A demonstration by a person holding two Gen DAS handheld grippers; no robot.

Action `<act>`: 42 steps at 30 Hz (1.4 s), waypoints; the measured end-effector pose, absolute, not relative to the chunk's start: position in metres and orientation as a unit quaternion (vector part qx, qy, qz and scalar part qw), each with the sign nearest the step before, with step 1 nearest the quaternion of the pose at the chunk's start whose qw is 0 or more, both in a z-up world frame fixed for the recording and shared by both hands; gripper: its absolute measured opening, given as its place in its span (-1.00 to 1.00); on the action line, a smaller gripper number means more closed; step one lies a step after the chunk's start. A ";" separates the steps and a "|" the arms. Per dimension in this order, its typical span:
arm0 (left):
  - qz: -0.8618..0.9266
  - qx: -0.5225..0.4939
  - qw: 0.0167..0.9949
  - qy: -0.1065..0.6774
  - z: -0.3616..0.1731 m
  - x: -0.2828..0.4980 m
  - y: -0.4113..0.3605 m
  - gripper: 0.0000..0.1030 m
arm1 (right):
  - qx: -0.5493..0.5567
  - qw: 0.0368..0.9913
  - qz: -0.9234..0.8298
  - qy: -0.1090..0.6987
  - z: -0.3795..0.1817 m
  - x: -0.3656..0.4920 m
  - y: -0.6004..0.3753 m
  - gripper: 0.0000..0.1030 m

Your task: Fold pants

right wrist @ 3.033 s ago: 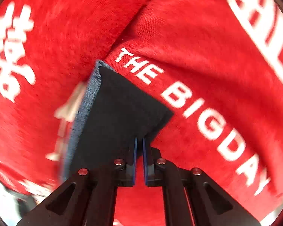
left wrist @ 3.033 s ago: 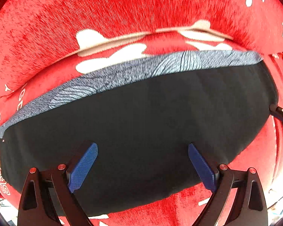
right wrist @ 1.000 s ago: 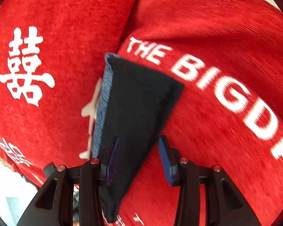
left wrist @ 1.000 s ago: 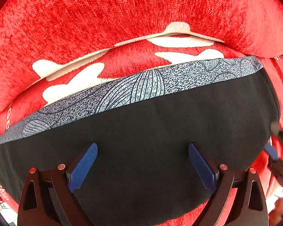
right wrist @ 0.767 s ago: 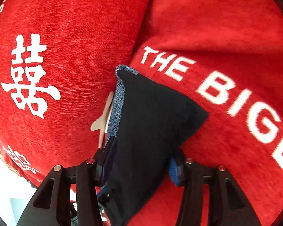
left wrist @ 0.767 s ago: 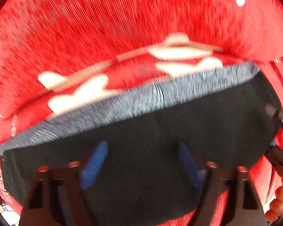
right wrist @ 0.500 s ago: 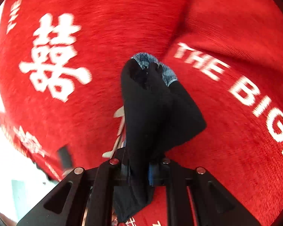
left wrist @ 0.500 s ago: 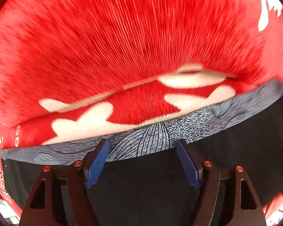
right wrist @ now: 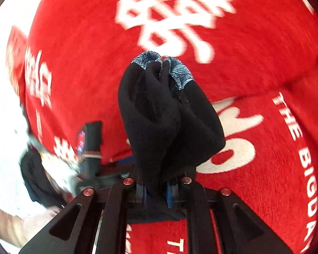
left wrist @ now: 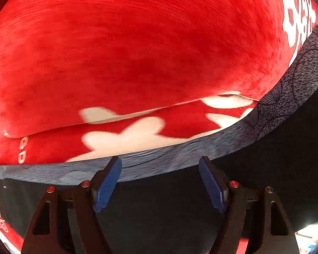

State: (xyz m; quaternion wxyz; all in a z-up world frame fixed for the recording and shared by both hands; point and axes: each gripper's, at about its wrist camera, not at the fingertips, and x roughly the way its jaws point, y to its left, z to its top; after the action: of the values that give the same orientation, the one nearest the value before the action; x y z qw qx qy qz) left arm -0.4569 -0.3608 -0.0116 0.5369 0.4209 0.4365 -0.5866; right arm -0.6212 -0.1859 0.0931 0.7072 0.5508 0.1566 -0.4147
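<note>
Right wrist: pants (right wrist: 169, 116) bunched between closed jaws.

Red cover (left wrist: 137, 53) with white lettering (right wrist: 171, 14), blurred.

Right gripper (right wrist: 155, 192) has clamped shut on the black pants (right wrist: 167, 122), now bunched and lifted off the red cover (right wrist: 265, 63)

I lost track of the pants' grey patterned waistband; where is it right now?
In the left wrist view the waistband runs lower left to upper right, between the red cloth and the black pants, just beyond the open left gripper.
</note>
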 end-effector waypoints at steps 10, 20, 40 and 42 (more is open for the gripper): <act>-0.533 0.382 0.582 0.481 -0.002 -0.288 -0.281 0.73 | 0.384 0.739 -0.403 0.379 0.083 -0.443 -0.159 -0.71; -0.527 0.378 0.569 0.506 0.001 -0.179 -0.239 0.72 | 0.085 0.667 -0.422 0.609 0.002 -0.287 -0.066 -0.15; -0.641 0.365 0.316 0.597 -0.025 -0.311 -0.253 -0.69 | 0.762 0.481 -0.424 0.087 -0.020 -0.516 -0.119 -0.89; -0.644 0.367 0.327 0.586 -0.017 -0.308 -0.250 -0.69 | 0.771 0.474 -0.419 0.076 -0.021 -0.511 -0.117 -0.90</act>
State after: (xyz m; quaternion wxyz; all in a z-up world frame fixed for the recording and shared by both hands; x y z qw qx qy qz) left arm -0.3078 -0.2496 -0.0174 0.3271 0.3666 0.5859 -0.6444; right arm -0.5114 -0.1167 -0.0209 0.4740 0.7705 0.0757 -0.4193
